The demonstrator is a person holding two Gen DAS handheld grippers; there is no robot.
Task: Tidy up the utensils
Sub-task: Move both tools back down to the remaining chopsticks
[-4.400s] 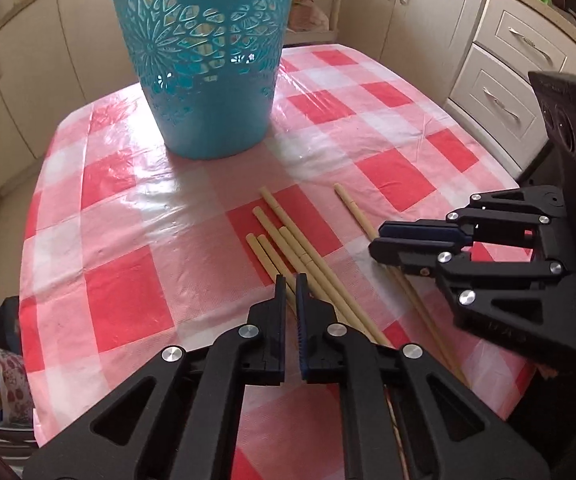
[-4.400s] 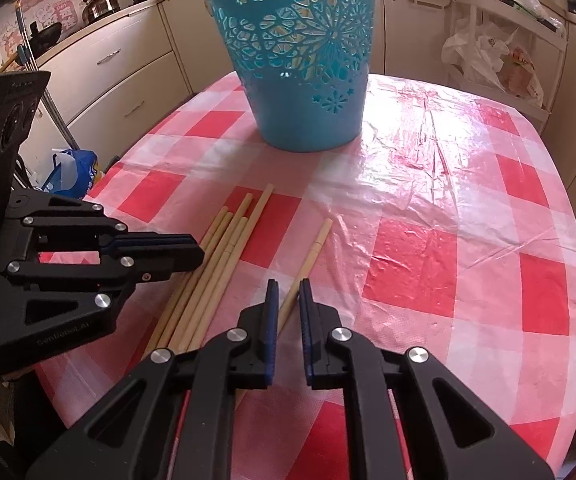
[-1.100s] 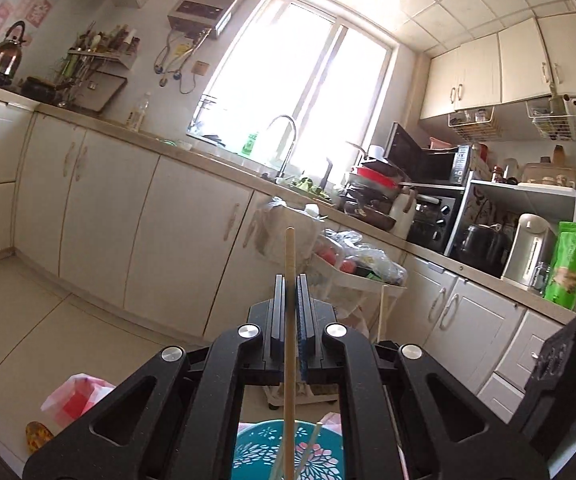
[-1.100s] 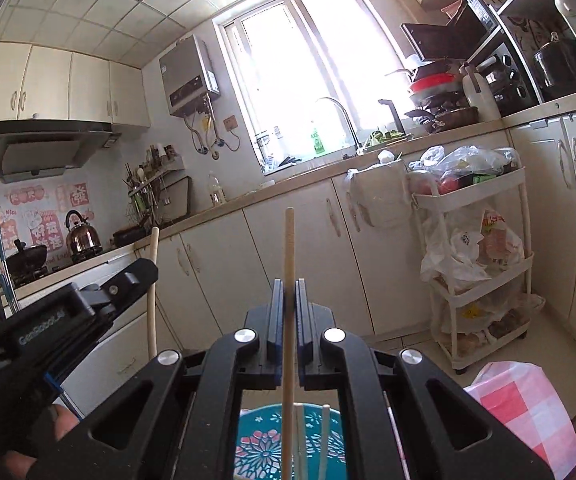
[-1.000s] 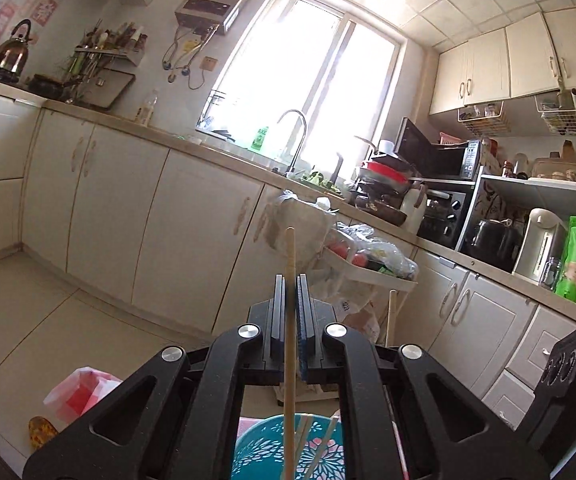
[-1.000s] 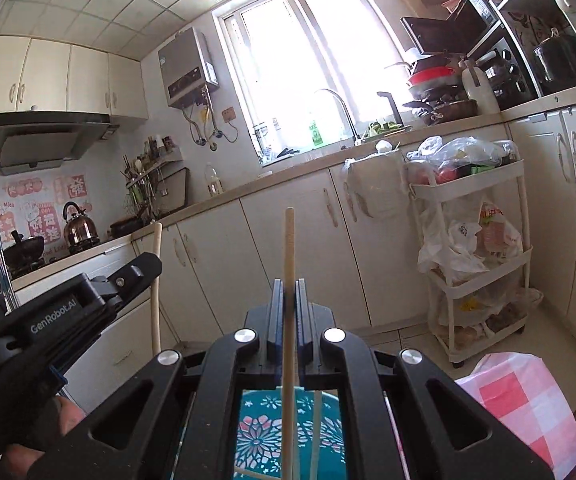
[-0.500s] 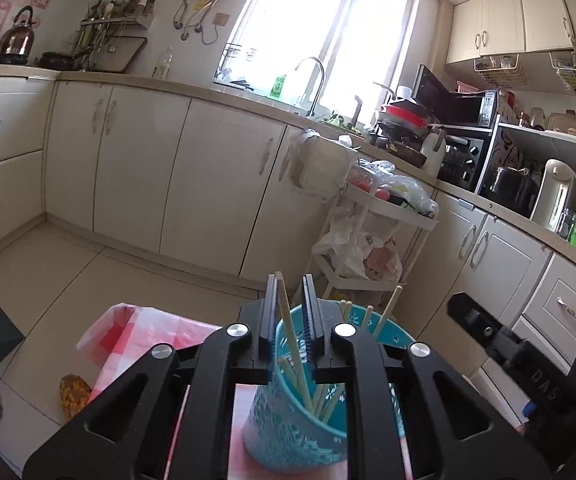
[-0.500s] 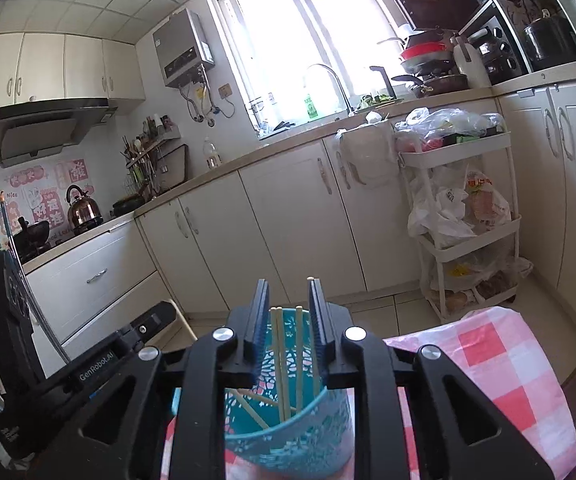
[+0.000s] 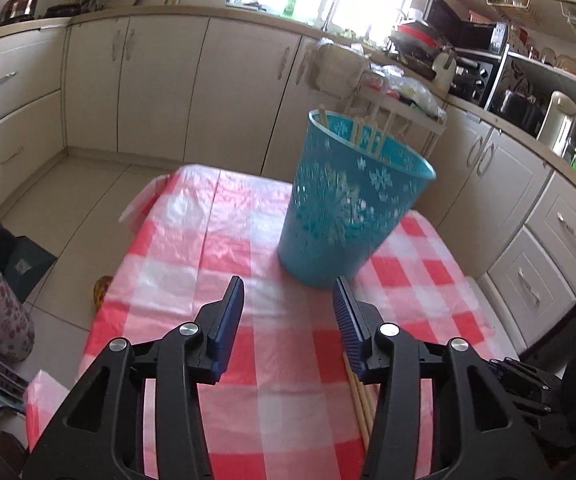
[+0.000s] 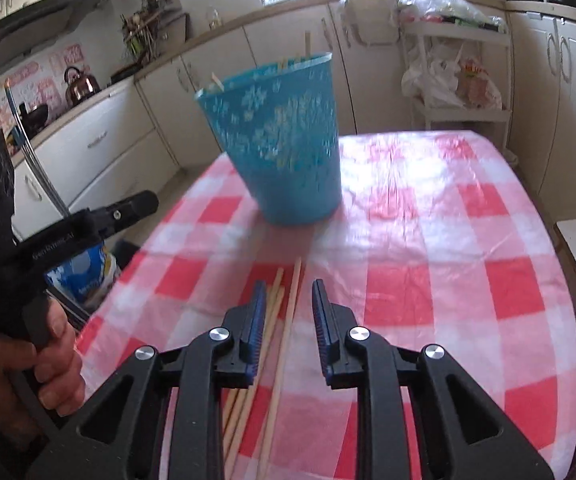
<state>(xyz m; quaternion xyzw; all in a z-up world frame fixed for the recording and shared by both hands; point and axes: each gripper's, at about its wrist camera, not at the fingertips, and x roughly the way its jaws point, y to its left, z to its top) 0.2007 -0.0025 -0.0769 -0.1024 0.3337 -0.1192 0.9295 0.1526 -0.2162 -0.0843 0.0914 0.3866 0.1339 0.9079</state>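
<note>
Both my hand-held grippers empty over the checked counter.

Left hand-held gripper (image 9: 288, 320) and right hand-held gripper (image 10: 289, 312) have just been opening, nothing between; wooden chopsticks (image 10: 288, 320) lie at the near edge, others stand in the turquoise plastic basket (image 10: 284, 140) mid-counter (image 10: 448, 240).

Blurred blue basket (image 9: 348, 208); table chopsticks (image 10: 276, 344) partly hidden behind gripper fingers.

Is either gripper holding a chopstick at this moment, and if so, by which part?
Neither. The left gripper and right gripper have just been opening and are empty; loose chopsticks lie on the table, others stand in the blue basket.
</note>
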